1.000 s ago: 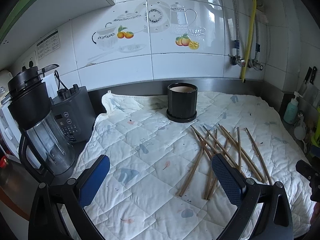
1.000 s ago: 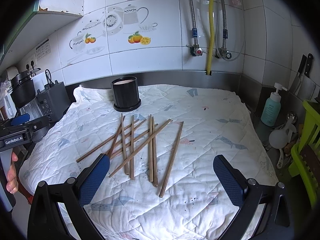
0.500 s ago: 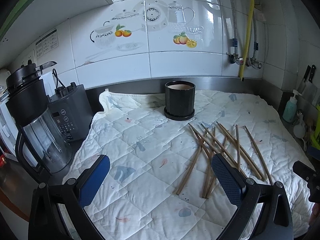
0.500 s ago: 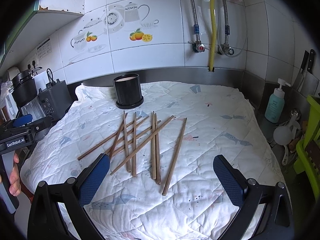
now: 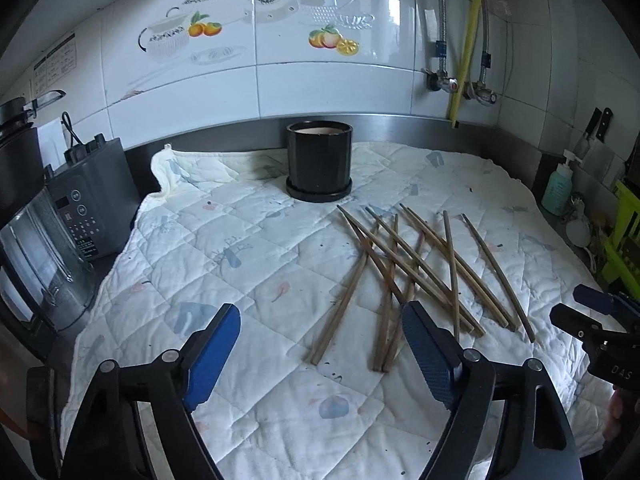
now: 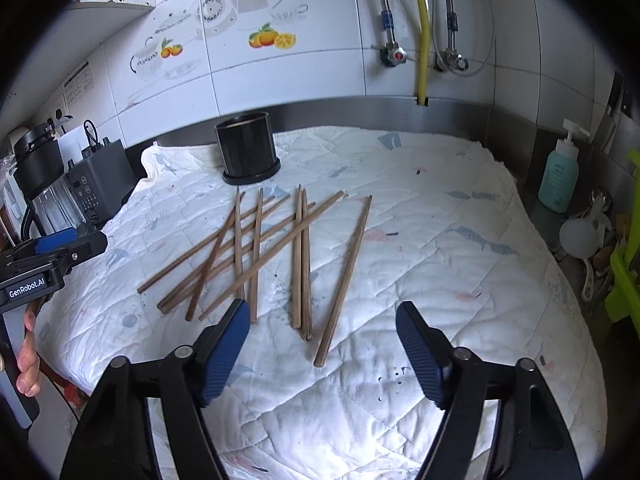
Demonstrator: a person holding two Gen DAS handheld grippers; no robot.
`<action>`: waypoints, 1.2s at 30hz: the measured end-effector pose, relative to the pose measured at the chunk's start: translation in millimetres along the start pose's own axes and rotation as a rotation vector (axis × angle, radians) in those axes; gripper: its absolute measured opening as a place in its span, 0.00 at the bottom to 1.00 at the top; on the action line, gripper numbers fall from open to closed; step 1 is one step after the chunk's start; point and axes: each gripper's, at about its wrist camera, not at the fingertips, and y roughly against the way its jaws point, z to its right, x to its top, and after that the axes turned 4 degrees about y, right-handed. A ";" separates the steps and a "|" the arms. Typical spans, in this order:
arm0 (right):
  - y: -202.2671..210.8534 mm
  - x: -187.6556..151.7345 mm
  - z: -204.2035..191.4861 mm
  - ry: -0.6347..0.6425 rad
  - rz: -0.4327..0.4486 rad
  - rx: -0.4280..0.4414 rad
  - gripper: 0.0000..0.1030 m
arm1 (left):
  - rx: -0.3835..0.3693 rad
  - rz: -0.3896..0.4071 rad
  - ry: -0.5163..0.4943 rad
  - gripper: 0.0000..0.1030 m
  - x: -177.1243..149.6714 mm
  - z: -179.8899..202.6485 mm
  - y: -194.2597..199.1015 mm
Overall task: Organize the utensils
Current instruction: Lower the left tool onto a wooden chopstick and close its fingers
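Above chopsticks, both tools lower, jaws narrowing

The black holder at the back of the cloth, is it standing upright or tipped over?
Upright. The black holder stands on its round base on the cloth, open mouth facing up, apart from the chopsticks.

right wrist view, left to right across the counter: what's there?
Grey blender base with button panel → black ribbed cylindrical pot on its saucer → scattered brown wooden chopsticks → teal pump soap bottle → lime-green plastic rack.
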 end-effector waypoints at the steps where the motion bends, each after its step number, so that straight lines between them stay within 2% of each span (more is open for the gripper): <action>1: -2.7 -1.2 0.3 -0.003 -0.009 0.005 0.71 | -0.015 -0.008 -0.005 0.82 -1.7 3.3 -4.2; 11: -24.8 -8.5 5.8 -0.025 -0.062 0.033 0.47 | -0.205 -0.070 -0.089 0.64 -7.3 51.5 -45.1; 15: -28.1 -9.7 10.3 -0.036 -0.067 0.037 0.43 | -0.266 -0.102 -0.114 0.59 -6.0 68.2 -64.2; 21: -31.1 -10.7 20.6 -0.065 -0.071 0.038 0.40 | -0.333 -0.163 -0.146 0.42 -5.1 88.8 -92.8; 28: -33.3 -11.0 22.6 -0.074 -0.073 0.045 0.40 | -0.362 -0.196 -0.171 0.34 -6.0 104.8 -112.8; 33: -35.0 -10.9 22.7 -0.074 -0.074 0.053 0.40 | -0.356 -0.205 -0.182 0.25 -7.9 109.8 -120.2; 36: -36.9 -10.4 22.2 -0.074 -0.076 0.058 0.40 | -0.355 -0.206 -0.180 0.23 -8.4 110.2 -123.9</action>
